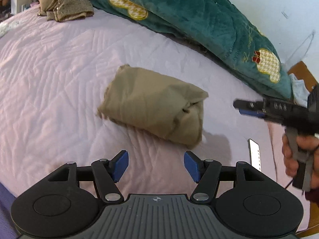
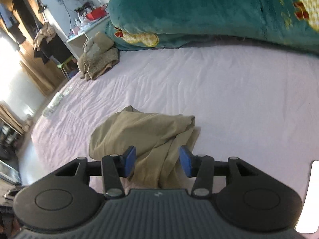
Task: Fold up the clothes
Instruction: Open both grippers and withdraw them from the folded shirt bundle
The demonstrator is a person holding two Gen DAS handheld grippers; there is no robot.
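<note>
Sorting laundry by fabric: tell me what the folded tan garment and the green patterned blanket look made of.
Folded tan garment: likely a thin woven cotton or blend, matte, with soft creases and a slightly frayed edge.
Green patterned blanket: apparently plush fleece or velour; its thick pile shows a soft sheen and shading streaks.

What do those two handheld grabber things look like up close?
Both the left gripper and the right gripper are black, with blue pads on the jaws, silver pivot pins, round side discs and a ribbed grey body bearing a small crosshair mark.
</note>
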